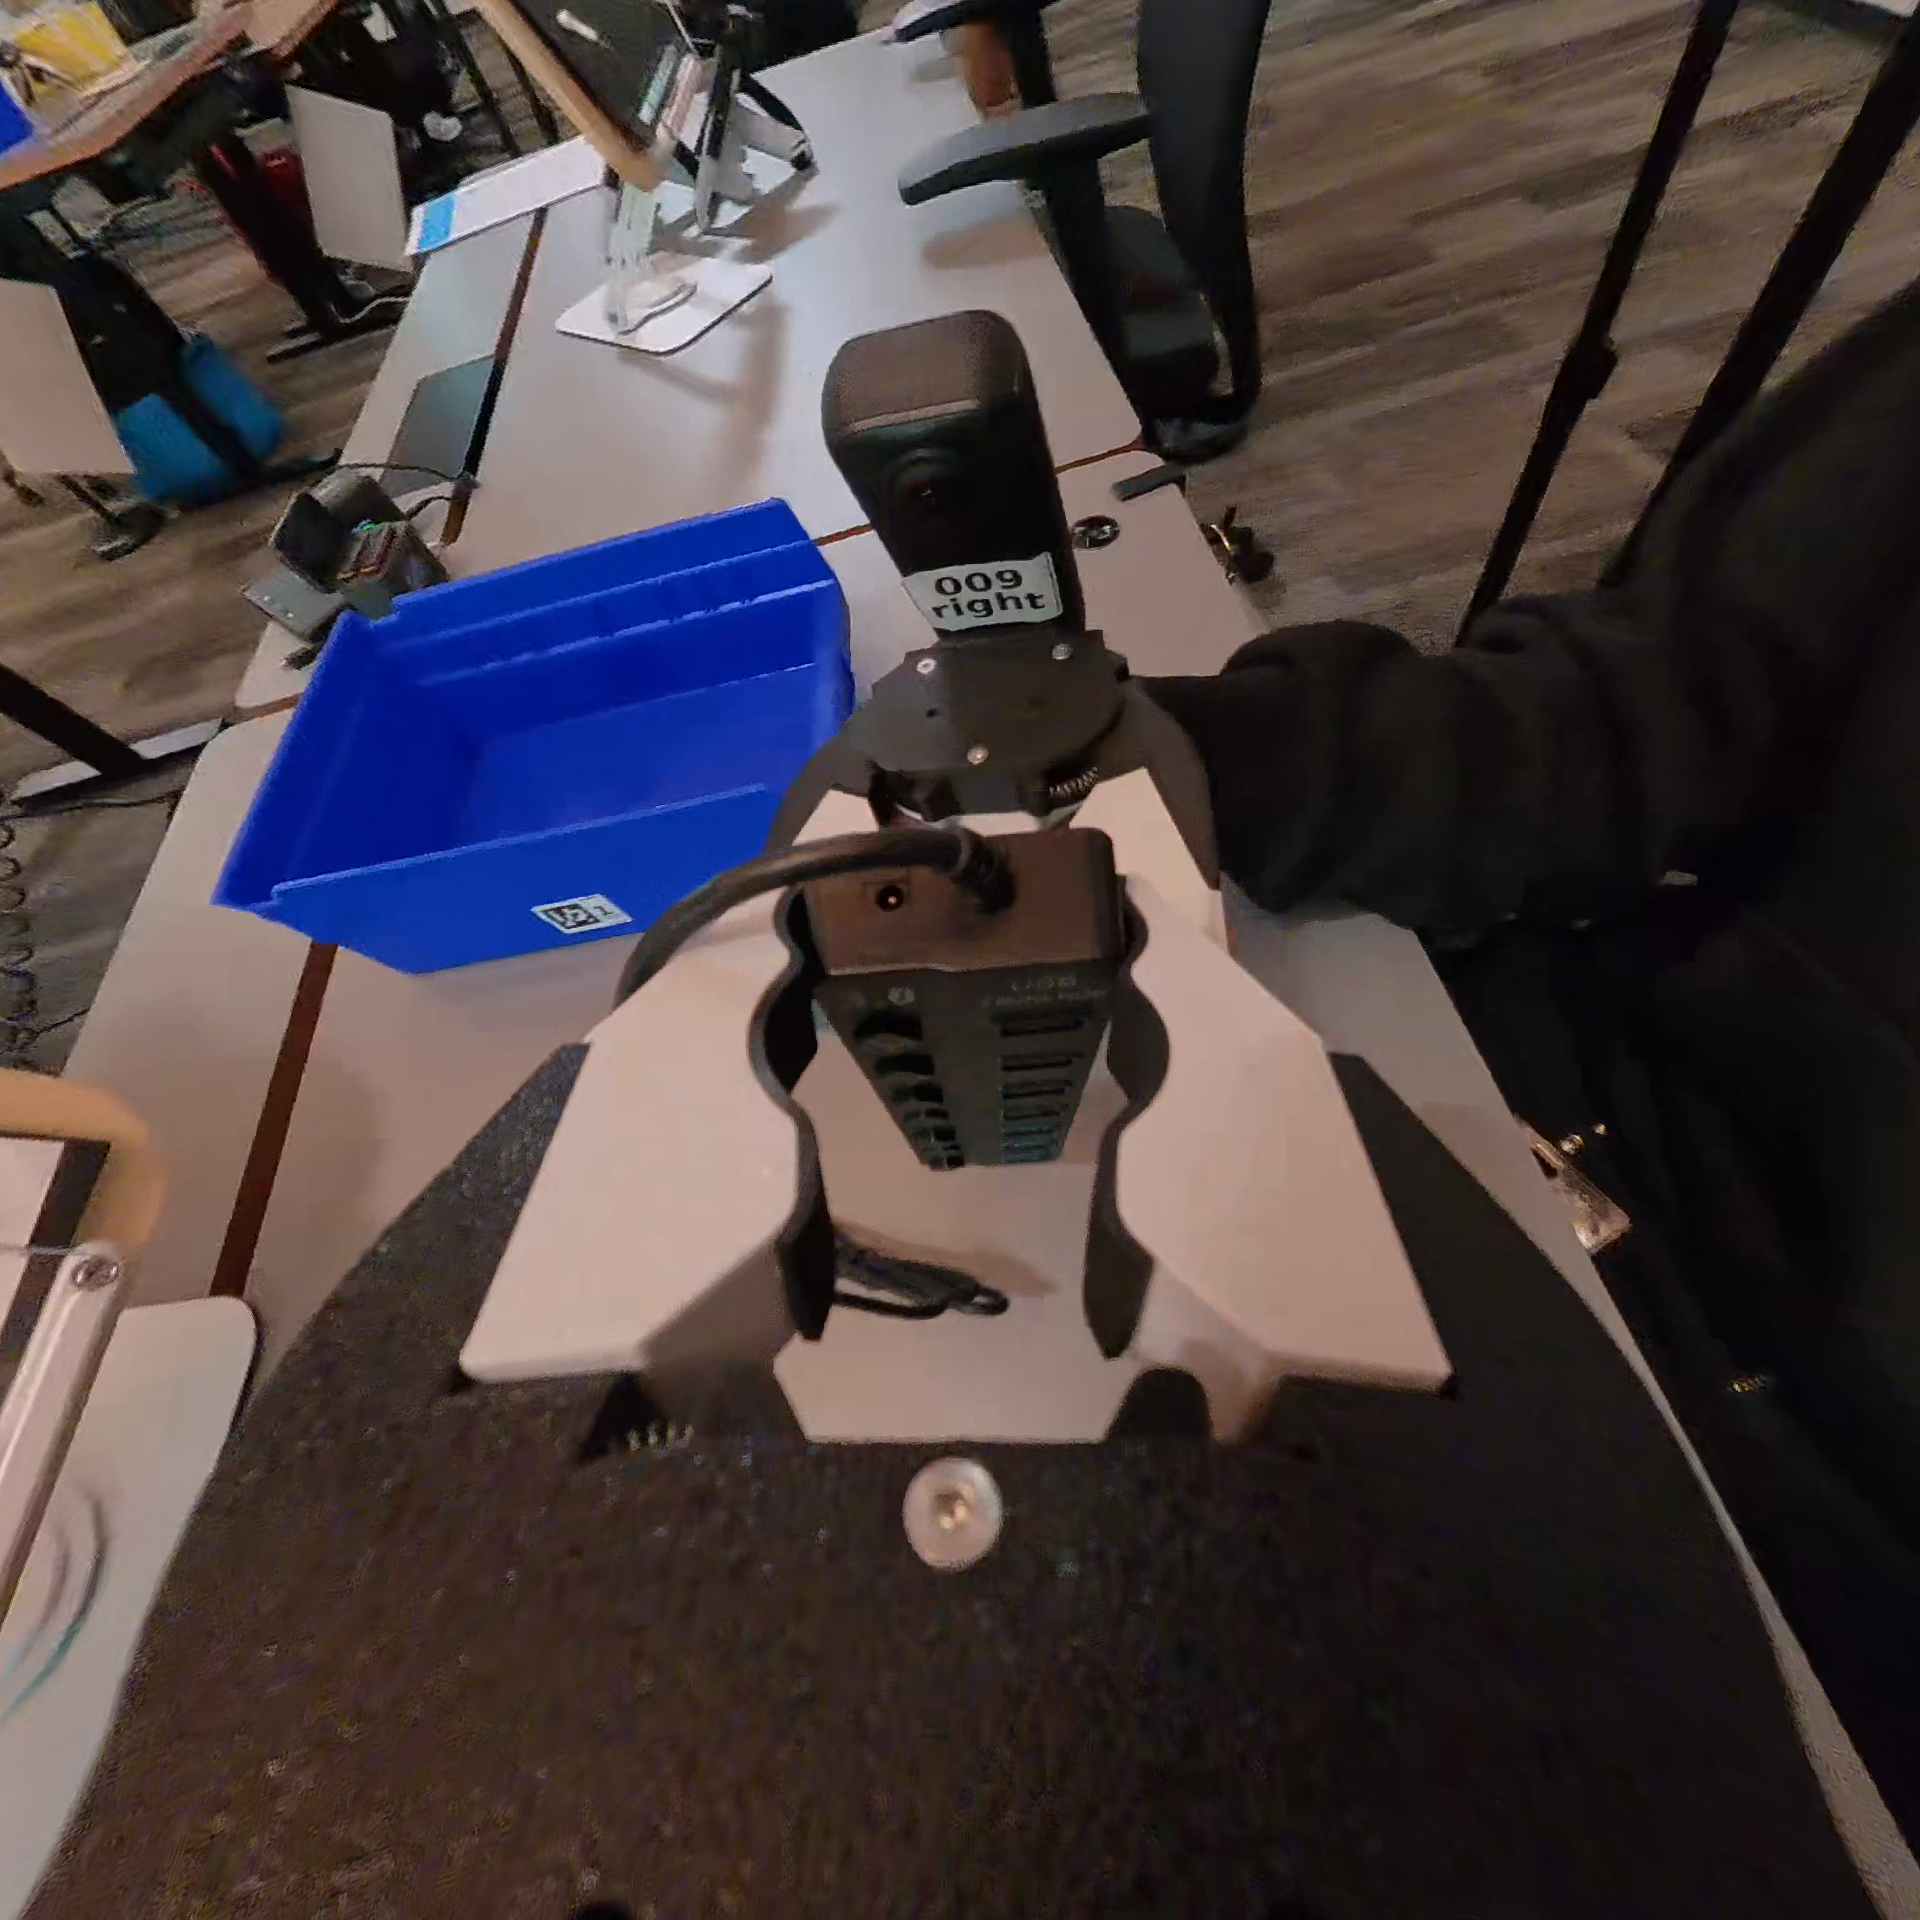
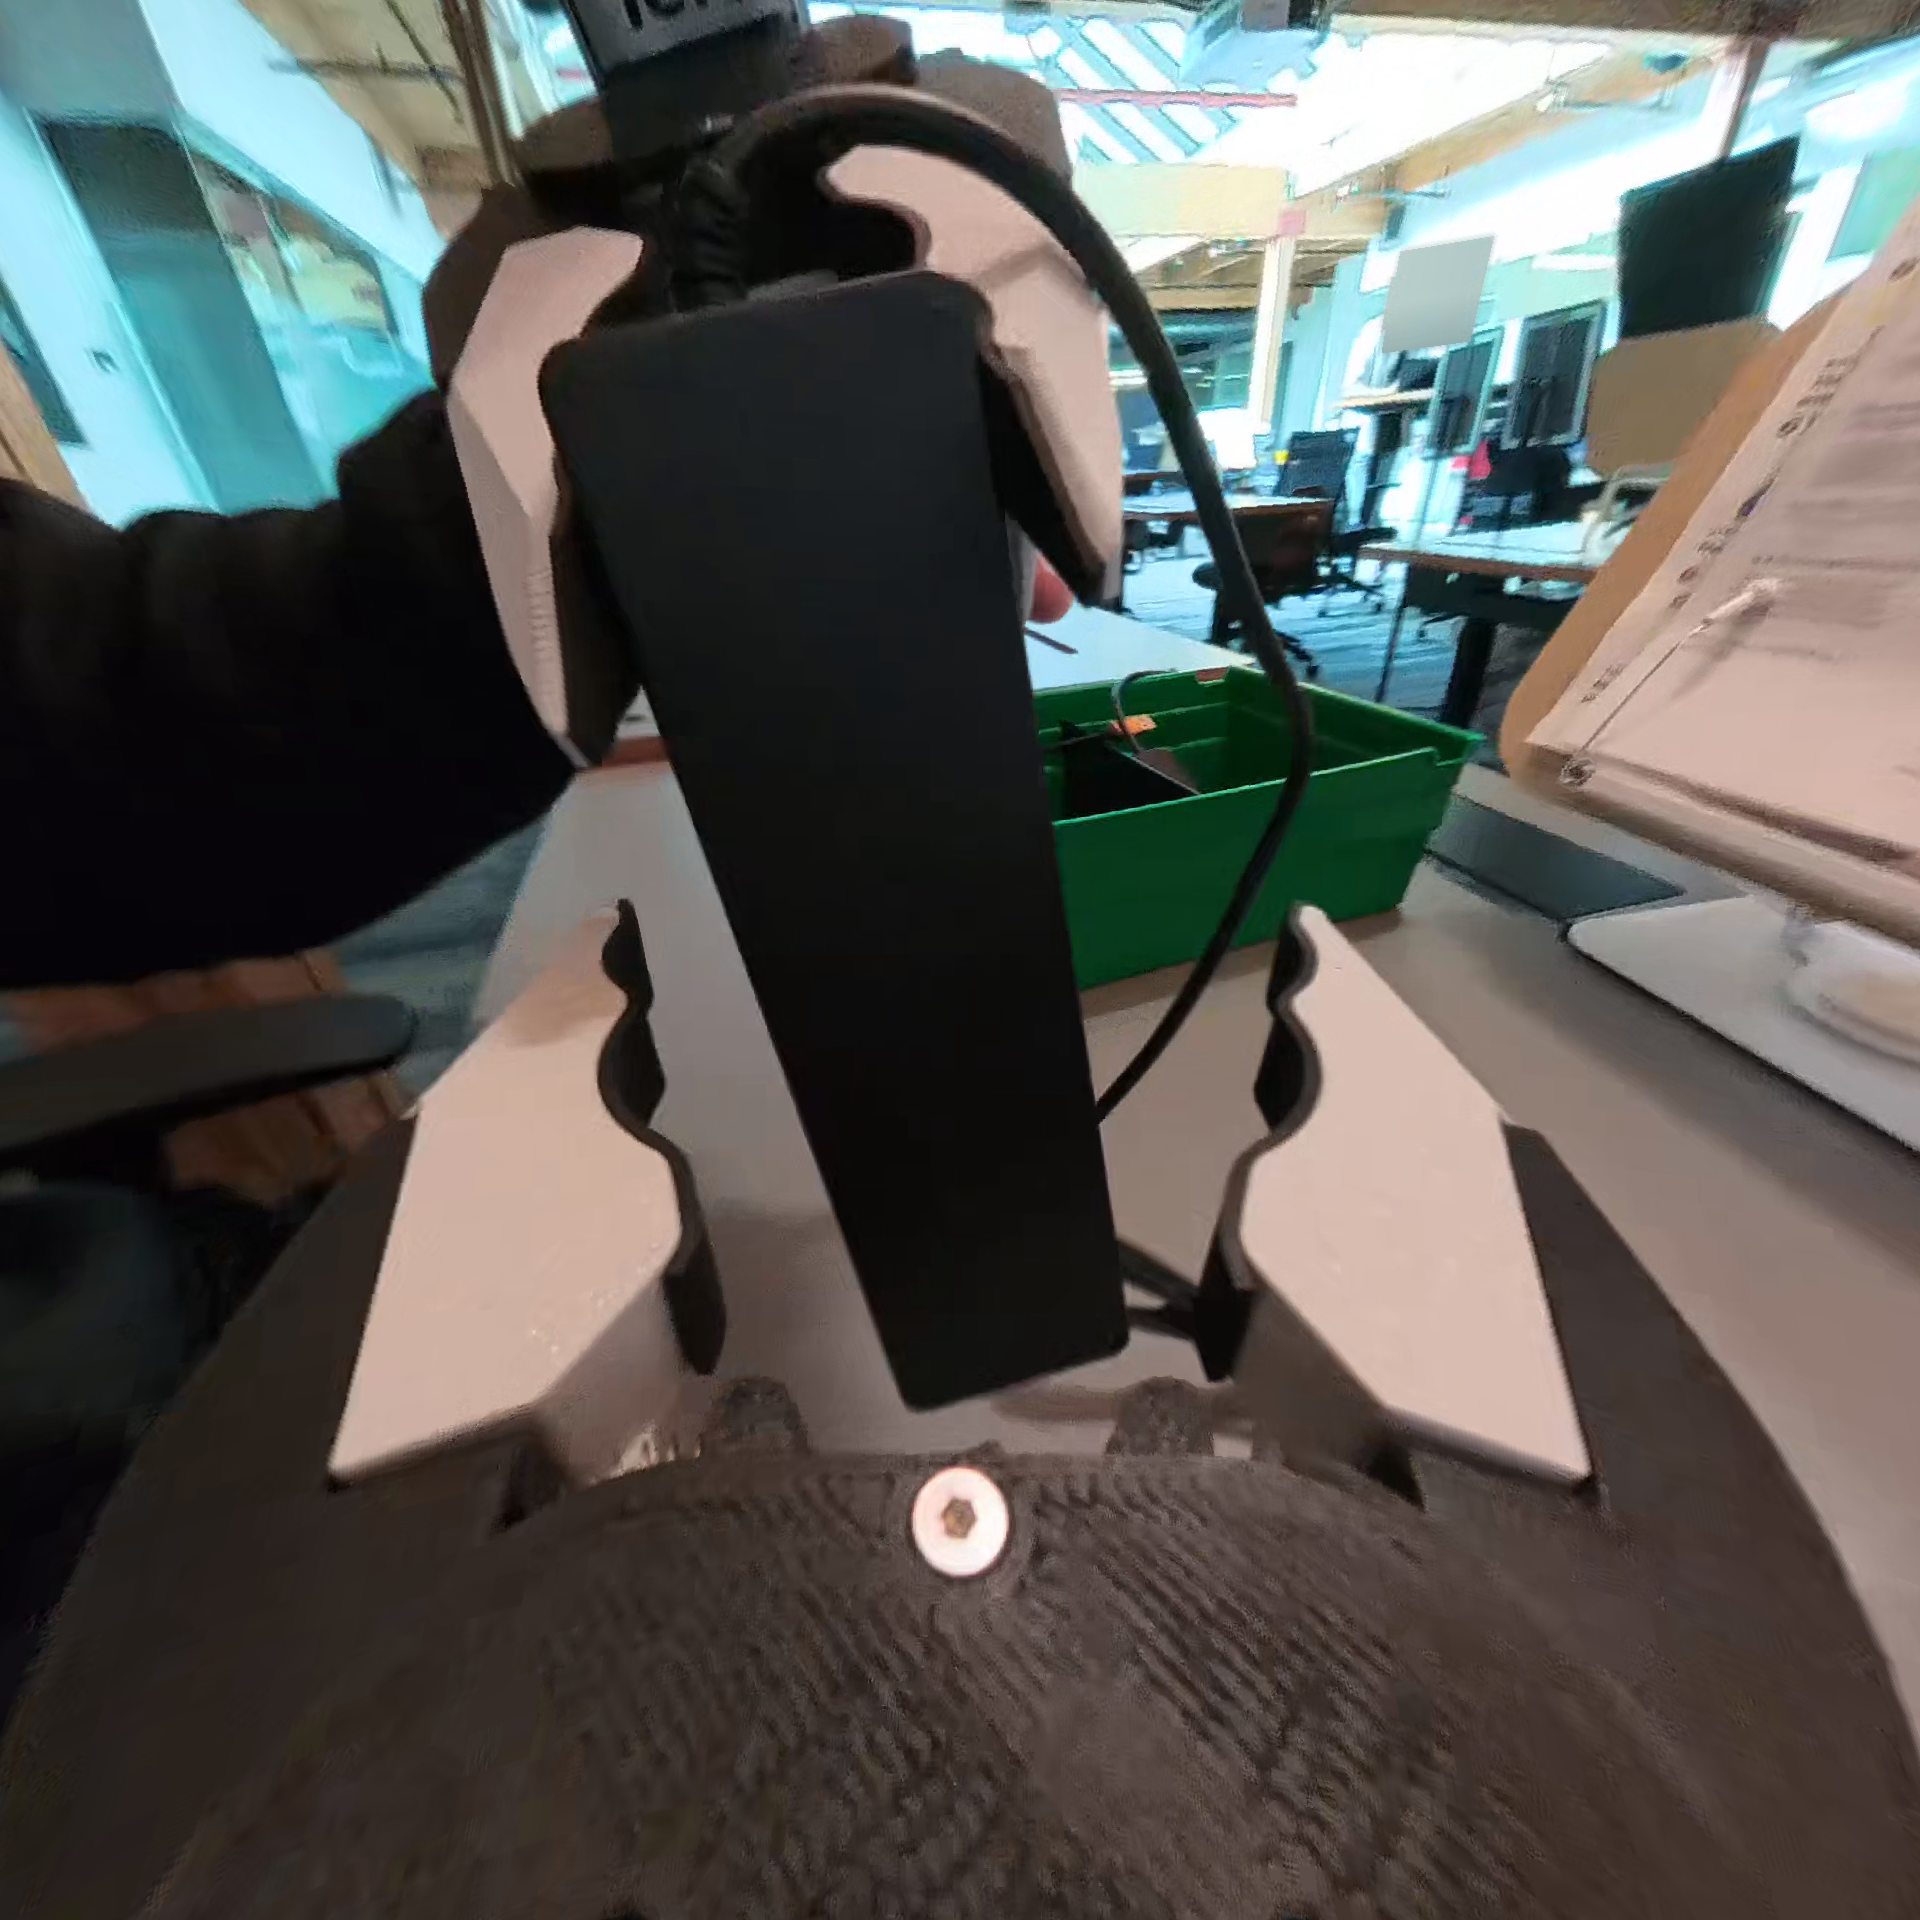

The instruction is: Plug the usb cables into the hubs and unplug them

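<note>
A long black USB hub (image 1: 961, 1049) with two rows of ports is held above the grey table (image 1: 416, 1091). My left gripper (image 1: 961, 935) is shut on the hub's cable end, one finger on each side. The hub's black cable (image 1: 727, 894) loops off to the left, and more black cable (image 1: 914, 1294) lies on the table below. In the right wrist view I see the hub's plain back (image 2: 831, 831), its cable (image 2: 1226, 520) and the left gripper (image 2: 831, 665) clamping its top. My right gripper (image 2: 961, 920) is open, its fingers either side of the hub's lower end, apart from it. It faces the left gripper (image 1: 987, 831).
A blue bin (image 1: 520, 769) stands on the table to the left. A green bin (image 2: 1247, 831) holding small parts stands behind the hub. A propped board with papers (image 2: 1714, 623) is at the right. An office chair (image 1: 1143, 260) and tripod legs (image 1: 1621, 260) stand beside the table.
</note>
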`<move>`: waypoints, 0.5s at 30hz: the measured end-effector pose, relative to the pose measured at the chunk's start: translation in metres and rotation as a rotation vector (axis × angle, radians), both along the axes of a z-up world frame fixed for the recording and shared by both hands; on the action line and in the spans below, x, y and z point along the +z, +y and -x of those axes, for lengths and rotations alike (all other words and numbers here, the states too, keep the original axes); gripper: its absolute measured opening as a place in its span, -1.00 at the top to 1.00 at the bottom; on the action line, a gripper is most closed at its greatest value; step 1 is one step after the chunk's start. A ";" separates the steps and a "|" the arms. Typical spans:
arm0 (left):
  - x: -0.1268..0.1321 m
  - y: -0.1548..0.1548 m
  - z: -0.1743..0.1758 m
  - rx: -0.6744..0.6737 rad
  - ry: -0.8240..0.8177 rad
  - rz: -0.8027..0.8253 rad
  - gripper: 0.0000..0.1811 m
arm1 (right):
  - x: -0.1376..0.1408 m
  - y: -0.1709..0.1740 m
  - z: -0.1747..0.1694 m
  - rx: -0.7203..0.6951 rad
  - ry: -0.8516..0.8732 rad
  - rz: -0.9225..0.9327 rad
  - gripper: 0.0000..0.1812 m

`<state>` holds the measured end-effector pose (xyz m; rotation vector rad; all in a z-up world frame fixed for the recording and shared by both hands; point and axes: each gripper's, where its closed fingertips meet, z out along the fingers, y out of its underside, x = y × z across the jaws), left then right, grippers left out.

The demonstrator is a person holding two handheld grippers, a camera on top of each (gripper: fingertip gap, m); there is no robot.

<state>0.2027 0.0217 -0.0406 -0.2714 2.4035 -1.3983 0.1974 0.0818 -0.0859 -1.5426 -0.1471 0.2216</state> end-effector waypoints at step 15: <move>-0.022 -0.004 0.013 -0.040 0.016 -0.130 0.42 | 0.001 0.021 0.030 0.043 -0.125 -0.007 0.31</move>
